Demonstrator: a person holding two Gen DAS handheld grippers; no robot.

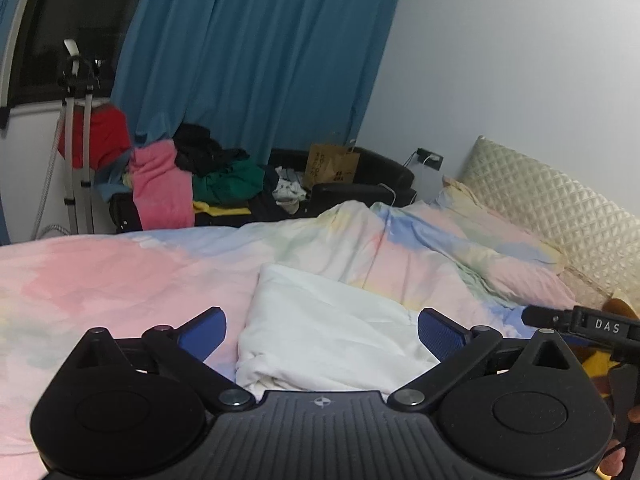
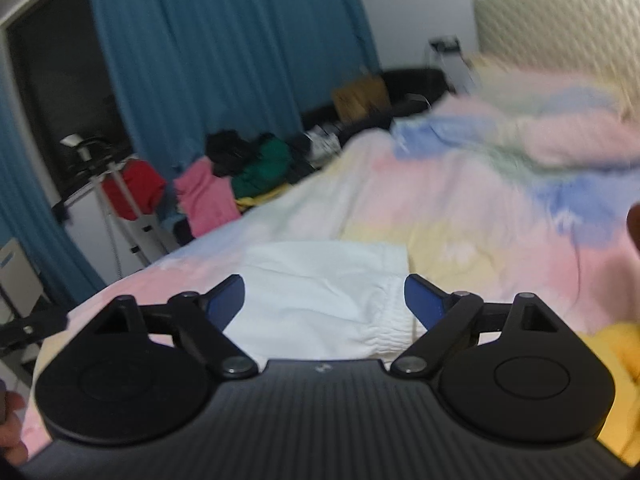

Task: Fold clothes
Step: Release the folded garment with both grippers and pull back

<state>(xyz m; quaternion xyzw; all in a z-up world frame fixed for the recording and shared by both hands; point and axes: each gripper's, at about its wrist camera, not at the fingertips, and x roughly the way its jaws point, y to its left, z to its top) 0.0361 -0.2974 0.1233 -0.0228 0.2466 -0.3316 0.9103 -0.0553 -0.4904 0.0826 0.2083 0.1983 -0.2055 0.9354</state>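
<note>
**White garment left folded on the bed, both grippers spread above it**

A blue curtain (image 1: 256, 52) is hung along the far side of the room, and a heap of pink, black and green clothes (image 1: 192, 176) is piled below it beside a brown paper bag (image 1: 332, 164). A white stand (image 1: 78, 132) draped with red cloth is seen at the left. A quilted cream headboard (image 1: 552, 208) and a pillow are set at the right. Nothing is seen lying between the grippers and the garment.

The left gripper (image 1: 322, 334) is held with its blue pads wide apart and nothing between them. The right gripper (image 2: 324, 300) is likewise held spread, with nothing gripped; its view is blurred.

The white garment (image 1: 320, 332) is laid folded on the pastel duvet (image 1: 100, 276), below both grippers and apart from them. A gathered elastic waistband is shown at its near edge in the right wrist view. The fabric is soft and creased, the duvet smooth and blotched in pink, blue and yellow.
</note>
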